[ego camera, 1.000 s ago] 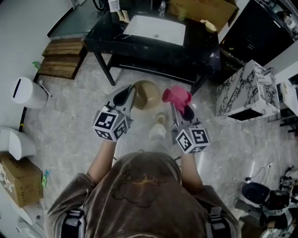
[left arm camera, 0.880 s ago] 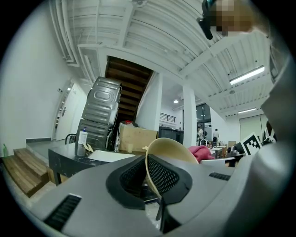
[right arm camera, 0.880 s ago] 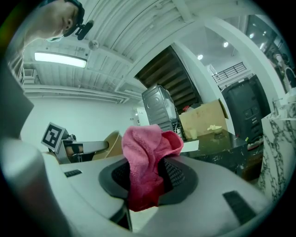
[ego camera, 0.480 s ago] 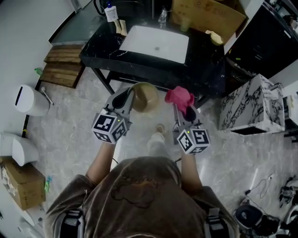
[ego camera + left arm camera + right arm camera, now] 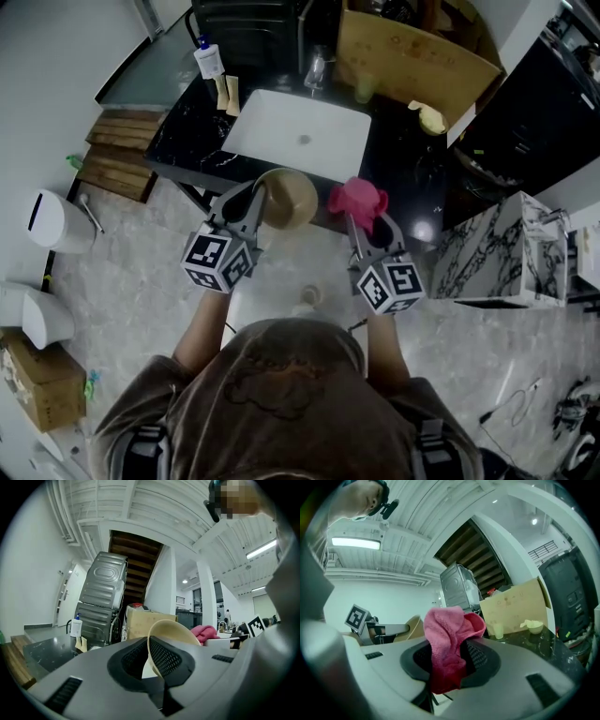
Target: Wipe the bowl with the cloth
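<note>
1 bowl [image 5: 289,197], probably stiff and light, is being clamped at its rim by the left gripper [image 5: 257,195], 1 soft, limp cloth [image 5: 357,200] being pinched by the right gripper [image 5: 366,223].

Bowl [image 5: 291,199]: pale tan, plain.
Cloth [image 5: 357,199]: pink, plain.
Left gripper [image 5: 257,197], right gripper [image 5: 366,220]: grey bodies with black-and-white square-marker cubes.
Countertop [image 5: 192,141], upper centre: black, white-veined.
Sink [image 5: 300,134]: white.
Cabinet [image 5: 497,248], right: white marble pattern, black veins.
Floor [image 5: 122,253]: grey, marbled.
</note>
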`<state>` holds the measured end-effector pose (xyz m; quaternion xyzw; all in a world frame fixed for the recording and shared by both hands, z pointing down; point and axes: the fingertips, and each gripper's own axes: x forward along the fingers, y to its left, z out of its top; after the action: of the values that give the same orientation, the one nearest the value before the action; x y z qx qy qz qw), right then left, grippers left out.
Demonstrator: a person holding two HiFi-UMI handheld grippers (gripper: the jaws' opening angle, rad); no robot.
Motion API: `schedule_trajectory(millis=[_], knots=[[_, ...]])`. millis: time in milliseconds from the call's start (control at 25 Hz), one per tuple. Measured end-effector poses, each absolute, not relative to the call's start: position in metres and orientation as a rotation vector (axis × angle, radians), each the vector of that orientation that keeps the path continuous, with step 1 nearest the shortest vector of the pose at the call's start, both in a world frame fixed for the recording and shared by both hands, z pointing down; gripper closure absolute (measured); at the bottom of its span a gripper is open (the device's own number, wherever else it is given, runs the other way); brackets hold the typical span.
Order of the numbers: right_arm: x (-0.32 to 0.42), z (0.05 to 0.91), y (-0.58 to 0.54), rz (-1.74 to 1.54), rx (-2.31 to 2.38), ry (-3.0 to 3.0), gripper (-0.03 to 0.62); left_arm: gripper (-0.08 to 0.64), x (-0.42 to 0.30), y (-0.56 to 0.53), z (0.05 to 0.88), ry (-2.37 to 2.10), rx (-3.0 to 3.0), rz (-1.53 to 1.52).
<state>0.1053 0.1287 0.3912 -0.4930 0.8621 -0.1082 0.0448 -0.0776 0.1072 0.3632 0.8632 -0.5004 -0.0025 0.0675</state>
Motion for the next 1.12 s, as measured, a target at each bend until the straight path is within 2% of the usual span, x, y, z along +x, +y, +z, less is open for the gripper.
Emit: schedule_trajectory(millis=[360,1120], knots=[[0.126,0.394,0.055,-0.367,-1.446,2.686,0.479,0.535,-0.057,0.032,0.362,-1.560,2.561,-0.045],[0.108,0.405,-0.065,-0.412,-1.481,2.713,0.477,0.536,-0.075,-0.101,0.385,-1.459,2.581,0.021]])
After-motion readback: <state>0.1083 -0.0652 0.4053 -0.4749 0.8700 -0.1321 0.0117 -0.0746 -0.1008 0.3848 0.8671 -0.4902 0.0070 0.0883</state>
